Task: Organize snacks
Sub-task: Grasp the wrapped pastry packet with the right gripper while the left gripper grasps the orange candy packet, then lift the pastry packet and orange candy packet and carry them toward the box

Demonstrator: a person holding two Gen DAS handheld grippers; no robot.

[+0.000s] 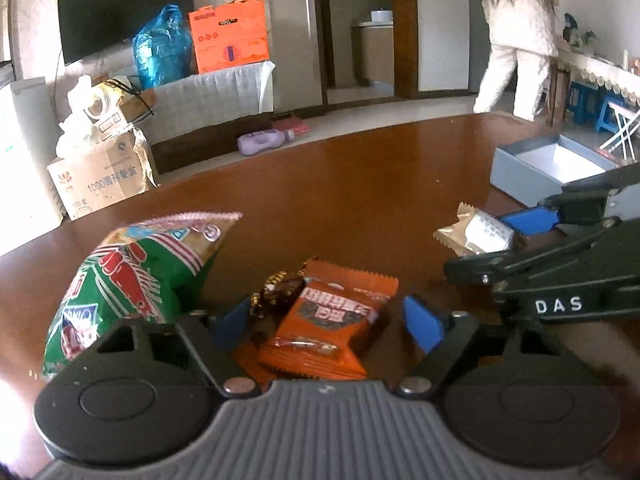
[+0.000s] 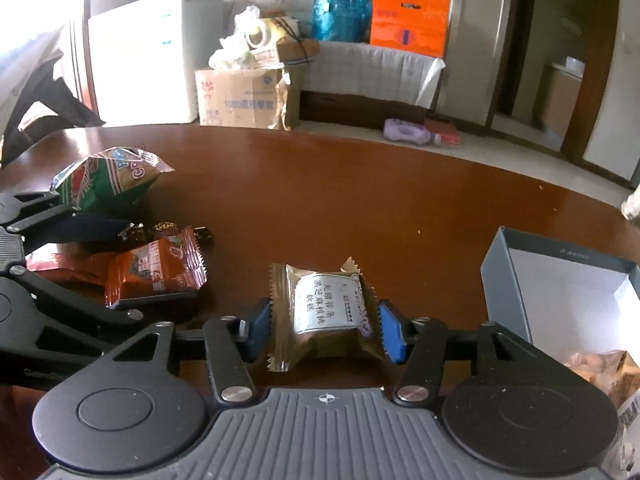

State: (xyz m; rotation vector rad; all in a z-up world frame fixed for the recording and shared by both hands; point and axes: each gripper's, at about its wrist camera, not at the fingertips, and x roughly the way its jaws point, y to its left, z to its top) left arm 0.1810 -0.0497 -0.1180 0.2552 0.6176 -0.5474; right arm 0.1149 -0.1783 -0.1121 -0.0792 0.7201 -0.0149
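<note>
My left gripper point(image 1: 326, 322) is open around an orange snack packet point(image 1: 332, 324) on the brown table; a dark wrapped candy point(image 1: 280, 290) lies by its left finger. A green chip bag point(image 1: 132, 276) sits to the left. My right gripper point(image 2: 326, 330) is shut on a gold pastry packet point(image 2: 326, 312), its blue pads pressing both sides. That packet also shows in the left wrist view point(image 1: 476, 232). The orange packet point(image 2: 156, 272) and chip bag point(image 2: 108, 184) show at left in the right wrist view.
A grey open box point(image 2: 516, 280) with a white inside stands at the table's right, also in the left wrist view point(image 1: 532, 176). Some snack lies in its near corner point(image 2: 596, 364). A person point(image 1: 520, 32) stands beyond the table. Cardboard boxes and bags stand on the floor.
</note>
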